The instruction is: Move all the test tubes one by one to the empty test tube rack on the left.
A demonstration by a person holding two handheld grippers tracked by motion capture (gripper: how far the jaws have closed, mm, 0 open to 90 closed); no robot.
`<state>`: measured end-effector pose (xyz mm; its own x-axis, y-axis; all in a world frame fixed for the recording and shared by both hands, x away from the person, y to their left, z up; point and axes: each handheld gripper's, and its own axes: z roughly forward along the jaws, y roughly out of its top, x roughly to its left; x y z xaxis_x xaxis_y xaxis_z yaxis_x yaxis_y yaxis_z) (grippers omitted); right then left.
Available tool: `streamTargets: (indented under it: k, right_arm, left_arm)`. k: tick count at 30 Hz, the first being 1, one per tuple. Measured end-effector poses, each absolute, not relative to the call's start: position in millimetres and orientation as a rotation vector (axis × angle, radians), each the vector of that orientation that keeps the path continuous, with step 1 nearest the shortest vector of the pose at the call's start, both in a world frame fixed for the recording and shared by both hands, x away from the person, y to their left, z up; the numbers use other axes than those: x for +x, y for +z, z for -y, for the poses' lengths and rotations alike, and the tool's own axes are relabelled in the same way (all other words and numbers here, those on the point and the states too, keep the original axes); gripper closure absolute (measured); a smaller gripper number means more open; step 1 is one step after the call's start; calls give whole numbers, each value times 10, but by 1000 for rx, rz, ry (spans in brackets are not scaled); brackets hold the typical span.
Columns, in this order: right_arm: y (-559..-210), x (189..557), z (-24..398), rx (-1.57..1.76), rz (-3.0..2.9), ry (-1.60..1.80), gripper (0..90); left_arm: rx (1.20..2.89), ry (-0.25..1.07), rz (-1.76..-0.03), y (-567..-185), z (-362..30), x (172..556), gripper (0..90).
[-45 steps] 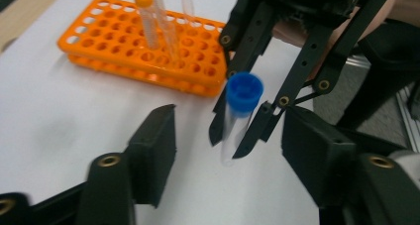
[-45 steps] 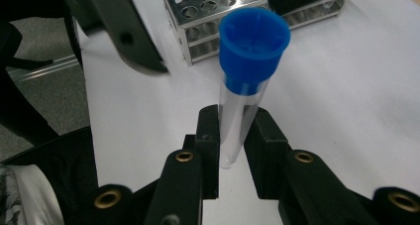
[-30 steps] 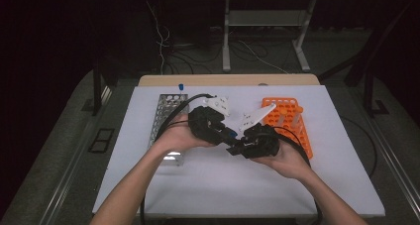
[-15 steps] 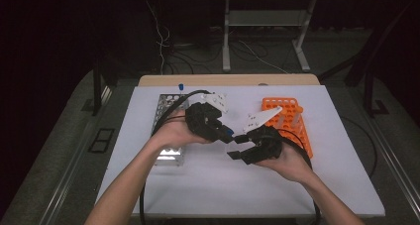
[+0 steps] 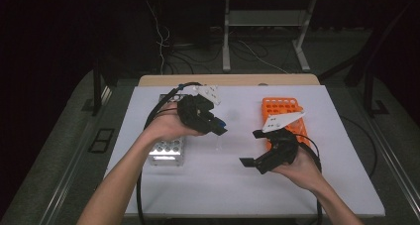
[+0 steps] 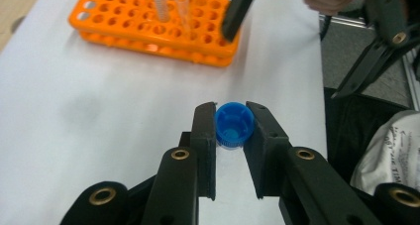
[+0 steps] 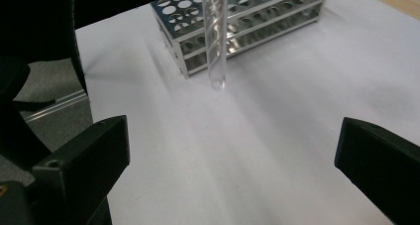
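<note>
A small round blue plastic cap (image 6: 234, 124), ribbed at its rim, looks matt beside the glossy orange plastic tube rack (image 6: 157, 29). The clear tube (image 7: 216, 36) looks smooth and glassy, near the shiny perforated metal rack (image 7: 237, 22). Beneath them the white tabletop (image 5: 208, 185) is smooth and matt.

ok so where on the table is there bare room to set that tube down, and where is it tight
Bare sheet: the near strip of the table between the forearms, and the far middle between the metal rack and the orange rack. Tight: the centre, where the left claw, shut on the blue-capped tube, faces the open right claw, and beside either rack.
</note>
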<state>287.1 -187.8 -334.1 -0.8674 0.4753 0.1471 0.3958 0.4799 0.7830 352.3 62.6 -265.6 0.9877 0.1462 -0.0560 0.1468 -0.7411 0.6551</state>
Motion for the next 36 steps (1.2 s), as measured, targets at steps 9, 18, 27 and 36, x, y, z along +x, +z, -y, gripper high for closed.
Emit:
streamTargets:
  k: [9,18,27,36]
  right_arm:
    - [-3405,2719,2152,857,-2587,1370,3]
    - [-3501,2564,2356,913,-2560,1378,3]
    - [-3630,2453,2539,998,-2532,1385,3]
    - [-3772,2376,2739,1093,-2501,1360,3]
  left_arm:
    - [2417,35,-250,-2589,-773,3619,746]
    - [2420,71,-305,-2522,-943,3718,746]
    - [2395,121,-404,-2441,-1176,3912,746]
    - [2362,159,-546,-2429,-1451,4218,746]
